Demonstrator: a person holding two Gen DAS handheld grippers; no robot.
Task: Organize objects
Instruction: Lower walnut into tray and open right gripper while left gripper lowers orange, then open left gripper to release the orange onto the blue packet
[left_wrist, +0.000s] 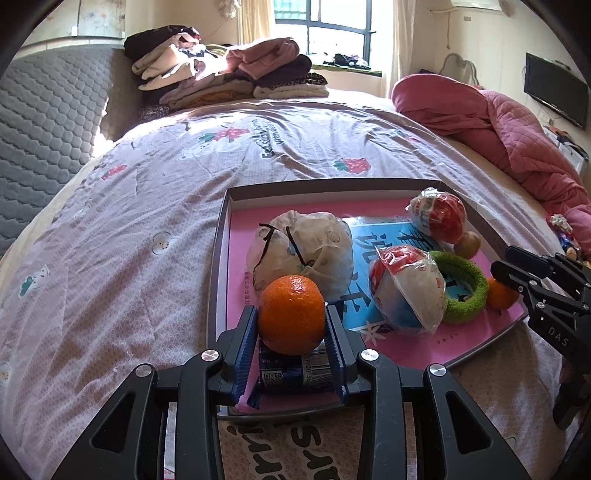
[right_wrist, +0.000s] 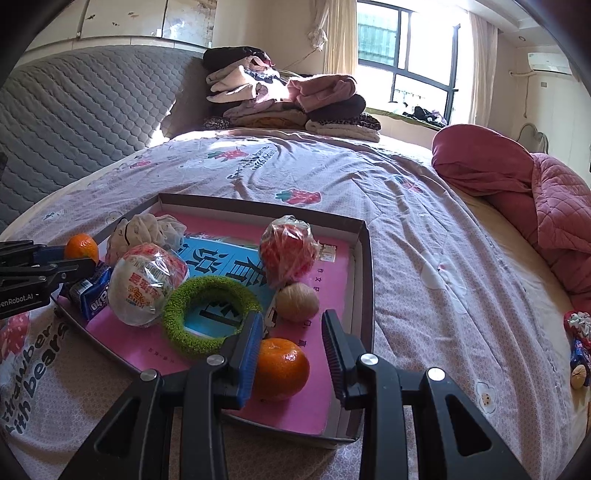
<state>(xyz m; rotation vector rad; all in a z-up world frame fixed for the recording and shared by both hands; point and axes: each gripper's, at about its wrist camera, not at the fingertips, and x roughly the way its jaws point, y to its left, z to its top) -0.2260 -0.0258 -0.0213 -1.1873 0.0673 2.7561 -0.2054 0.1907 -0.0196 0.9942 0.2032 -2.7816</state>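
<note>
A shallow box lid with a pink floor (left_wrist: 236, 266) (right_wrist: 343, 280) lies on the bed. My left gripper (left_wrist: 291, 325) is shut on an orange (left_wrist: 291, 317), held just above a blue snack packet (left_wrist: 291, 373) at the lid's near corner; this orange also shows in the right wrist view (right_wrist: 81, 247). My right gripper (right_wrist: 291, 332) is open, its fingers either side of a second orange (right_wrist: 280, 369) that rests on the lid. Also in the lid: a white cloth bundle (left_wrist: 303, 247), two wrapped balls (left_wrist: 406, 291) (left_wrist: 439, 218), a green ring (right_wrist: 210, 314) and a walnut (right_wrist: 297, 301).
The bed has a pink strawberry-print cover (left_wrist: 147, 221). Folded clothes (left_wrist: 229, 74) are stacked at the far side. A red quilt (right_wrist: 535, 199) lies to the right. Small wrapped items (right_wrist: 578, 347) lie on the cover at the far right. A grey padded headboard (left_wrist: 44, 129) stands left.
</note>
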